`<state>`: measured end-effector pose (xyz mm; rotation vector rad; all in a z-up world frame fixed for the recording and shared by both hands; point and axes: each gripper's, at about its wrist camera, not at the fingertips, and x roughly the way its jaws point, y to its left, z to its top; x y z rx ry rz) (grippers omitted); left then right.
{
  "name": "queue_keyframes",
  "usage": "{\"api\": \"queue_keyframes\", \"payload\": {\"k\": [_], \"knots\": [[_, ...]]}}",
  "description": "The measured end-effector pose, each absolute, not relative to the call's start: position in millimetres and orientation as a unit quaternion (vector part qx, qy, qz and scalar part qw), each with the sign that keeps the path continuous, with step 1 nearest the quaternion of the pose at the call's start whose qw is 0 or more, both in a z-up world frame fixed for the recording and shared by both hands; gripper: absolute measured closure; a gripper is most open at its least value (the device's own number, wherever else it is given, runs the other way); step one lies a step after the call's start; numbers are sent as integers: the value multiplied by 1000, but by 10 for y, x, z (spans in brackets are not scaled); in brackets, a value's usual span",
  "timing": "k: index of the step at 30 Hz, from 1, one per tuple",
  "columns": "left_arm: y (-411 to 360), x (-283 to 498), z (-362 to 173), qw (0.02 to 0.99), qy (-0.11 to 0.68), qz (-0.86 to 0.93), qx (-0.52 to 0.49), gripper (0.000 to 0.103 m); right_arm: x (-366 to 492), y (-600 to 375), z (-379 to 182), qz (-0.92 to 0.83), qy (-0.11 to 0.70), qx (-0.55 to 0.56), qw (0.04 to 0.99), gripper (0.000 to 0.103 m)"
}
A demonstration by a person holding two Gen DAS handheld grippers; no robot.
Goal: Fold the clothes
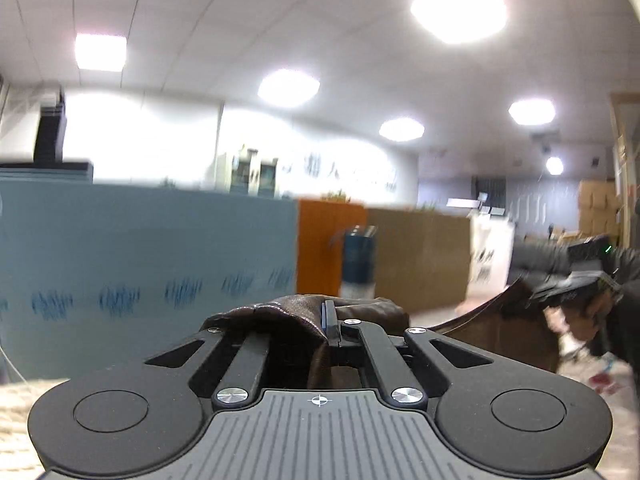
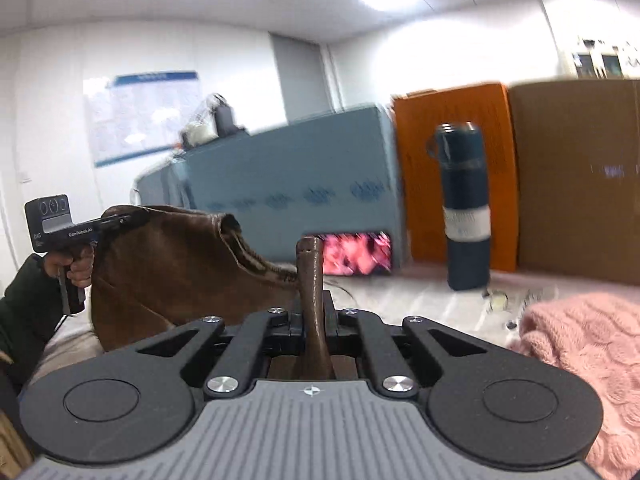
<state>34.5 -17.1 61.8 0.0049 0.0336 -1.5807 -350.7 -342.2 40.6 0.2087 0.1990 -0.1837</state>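
Both grippers' jaws pinch a brown garment [image 2: 160, 264] lifted between them — pink knit [image 2: 592, 344] lies right.

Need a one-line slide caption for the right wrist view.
Right gripper and left gripper pinch a brown garment lifted between them; pink knit lies nearby.

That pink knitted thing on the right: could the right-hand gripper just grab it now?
Probably not yet. The right gripper is shut on the brown garment, which the left gripper also holds up. The pink knit lies close by, unobstructed, but the jaws are occupied.
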Motion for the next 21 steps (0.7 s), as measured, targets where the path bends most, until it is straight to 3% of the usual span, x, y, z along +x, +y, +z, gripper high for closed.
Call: {"api": "queue_keyframes", "payload": {"k": [6, 12, 13, 16, 17, 18, 21], "knots": [[607, -117, 662, 694, -20, -719, -39, 101, -3946, -2933, 462, -56, 74, 81, 992, 98], [1204, -433, 410, 695, 15, -716, -62, 99, -4312, -2516, 373, -34, 93, 76, 992, 95], [1268, -453, 349, 696, 26, -714, -66, 95, -4361, -2461, 361, -30, 104, 71, 992, 94], [1445, -493, 172, 702, 60, -706, -73, 90, -4502, -2300, 368, -34, 109, 45, 992, 81], [1482, -480, 125, 707, 71, -700, -71, 88, -4551, -2247, 372, -36, 110, 37, 993, 69], [1519, -466, 79, 713, 82, -693, -68, 82, -4618, -2225, 396, -36, 98, 33, 994, 59], [1671, -370, -21, 738, 105, -663, -66, 66, -4787, -2303, 482, -36, 44, 43, 997, 49]]}}
